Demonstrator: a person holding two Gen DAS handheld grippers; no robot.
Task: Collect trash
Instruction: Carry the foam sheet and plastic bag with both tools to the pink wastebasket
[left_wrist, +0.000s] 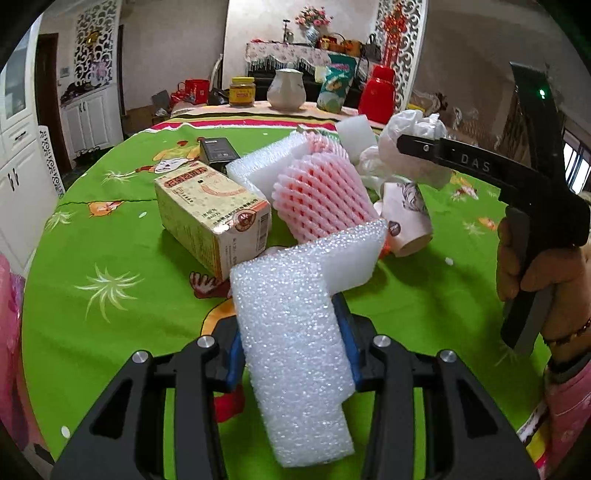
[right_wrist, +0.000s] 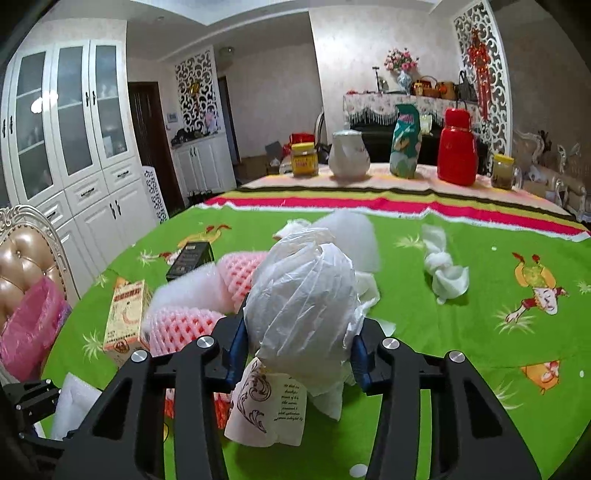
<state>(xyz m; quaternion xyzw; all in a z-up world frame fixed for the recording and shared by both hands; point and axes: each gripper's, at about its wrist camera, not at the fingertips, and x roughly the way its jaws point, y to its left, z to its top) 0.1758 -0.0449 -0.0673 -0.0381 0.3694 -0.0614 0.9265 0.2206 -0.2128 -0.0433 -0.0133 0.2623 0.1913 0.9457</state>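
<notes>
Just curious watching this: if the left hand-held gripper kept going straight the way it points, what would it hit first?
Probably the pink foam fruit net, just beyond the white foam piece that the left hand-held gripper holds; the yellow carton lies slightly left. Depth is hard to judge.

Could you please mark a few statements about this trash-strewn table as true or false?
1. The left gripper clamps a white L-shaped foam block. True.
2. The right gripper holds a crumpled white plastic bag. True.
3. The yellow cardboard box sits in the right gripper. False: it lies on the green cartoon-print tablecloth.
4. The red thermos flask has tipped over. False: it stands upright.
5. The pink foam fruit net lies beside the box. True.
</notes>
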